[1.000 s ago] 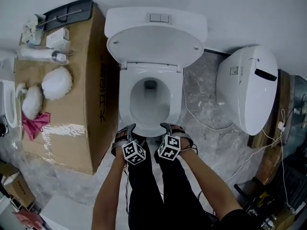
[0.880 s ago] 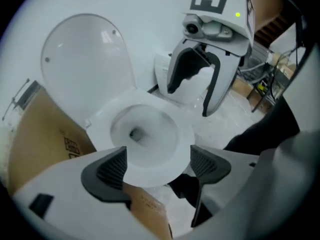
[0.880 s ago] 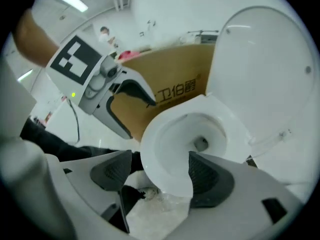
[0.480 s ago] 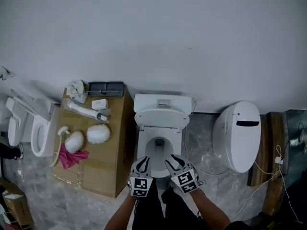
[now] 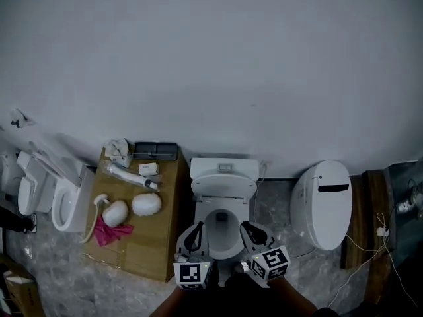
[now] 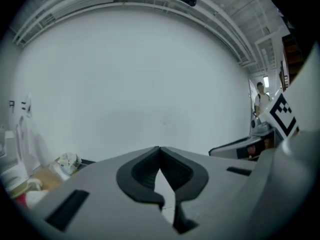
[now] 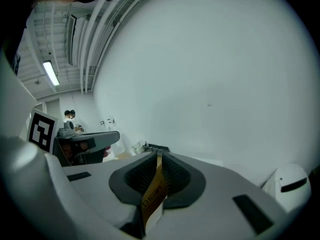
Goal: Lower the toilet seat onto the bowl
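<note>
Left gripper (image 5: 195,231) pressed together, right gripper (image 5: 251,232) jaws just closing, both empty (clear of bowl (image 5: 222,244)). Toilet seat (image 5: 223,185) upright; tipped without support, it could slam.

Right gripper (image 7: 158,156), jaws just closing together on nothing, faces a white wall (image 7: 210,74).

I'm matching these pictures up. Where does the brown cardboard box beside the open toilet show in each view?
Head view: the brown cardboard box sits lower left of centre, directly left of the white toilet.
Left gripper view: bottom-left corner.
Right gripper view: a printed brown sliver, low centre.
Shared landmark: the plain white wall behind it.
</note>
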`<state>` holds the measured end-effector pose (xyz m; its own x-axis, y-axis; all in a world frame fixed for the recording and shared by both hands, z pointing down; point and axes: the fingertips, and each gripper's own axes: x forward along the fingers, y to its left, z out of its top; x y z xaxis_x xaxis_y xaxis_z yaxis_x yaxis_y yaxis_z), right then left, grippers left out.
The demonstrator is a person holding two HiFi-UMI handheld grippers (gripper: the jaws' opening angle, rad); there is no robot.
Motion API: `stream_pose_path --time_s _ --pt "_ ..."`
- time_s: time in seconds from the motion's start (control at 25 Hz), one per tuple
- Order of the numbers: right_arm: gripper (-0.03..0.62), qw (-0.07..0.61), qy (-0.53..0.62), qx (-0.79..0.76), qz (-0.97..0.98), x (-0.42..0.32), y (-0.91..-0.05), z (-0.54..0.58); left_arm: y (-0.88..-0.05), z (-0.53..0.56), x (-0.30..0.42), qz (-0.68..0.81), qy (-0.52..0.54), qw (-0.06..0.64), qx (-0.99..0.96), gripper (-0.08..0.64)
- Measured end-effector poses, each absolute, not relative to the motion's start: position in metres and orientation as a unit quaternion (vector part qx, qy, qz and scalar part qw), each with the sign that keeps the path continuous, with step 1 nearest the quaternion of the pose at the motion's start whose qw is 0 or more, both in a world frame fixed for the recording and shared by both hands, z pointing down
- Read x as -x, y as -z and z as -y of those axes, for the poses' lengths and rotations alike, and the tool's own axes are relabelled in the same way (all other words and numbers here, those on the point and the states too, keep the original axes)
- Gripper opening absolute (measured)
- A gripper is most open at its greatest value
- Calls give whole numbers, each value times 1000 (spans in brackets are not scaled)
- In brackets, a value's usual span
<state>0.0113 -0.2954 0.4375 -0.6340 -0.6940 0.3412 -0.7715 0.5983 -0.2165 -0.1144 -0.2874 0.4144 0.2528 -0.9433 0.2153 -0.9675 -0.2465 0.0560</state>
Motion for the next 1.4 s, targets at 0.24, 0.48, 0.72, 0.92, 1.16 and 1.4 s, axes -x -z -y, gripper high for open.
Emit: stream_pose_path --time_s 0.24,0.48,0.72,0.92,1.16,1.4 --pt "47 83 -149 -427 888 -17 -390 281 -369 278 109 601 -45 75 -794 9" --pt "37 71 -127 -426 893 -15 -369 273 -355 270 108 604 -28 80 -793 9" --pt "28 64 -119 -430 893 -16 -361 275 -352 270 104 599 -28 71 -797 9" --pt "28 58 -119 -428 894 -17 -358 274 -352 268 101 598 -36 87 -796 9" --pt "28 62 -117 -425 895 -16 -358 273 -352 267 101 598 -36 87 -796 9" --pt "28 68 -117 -423 896 -13 -361 271 -353 268 104 600 -19 78 -796 9"
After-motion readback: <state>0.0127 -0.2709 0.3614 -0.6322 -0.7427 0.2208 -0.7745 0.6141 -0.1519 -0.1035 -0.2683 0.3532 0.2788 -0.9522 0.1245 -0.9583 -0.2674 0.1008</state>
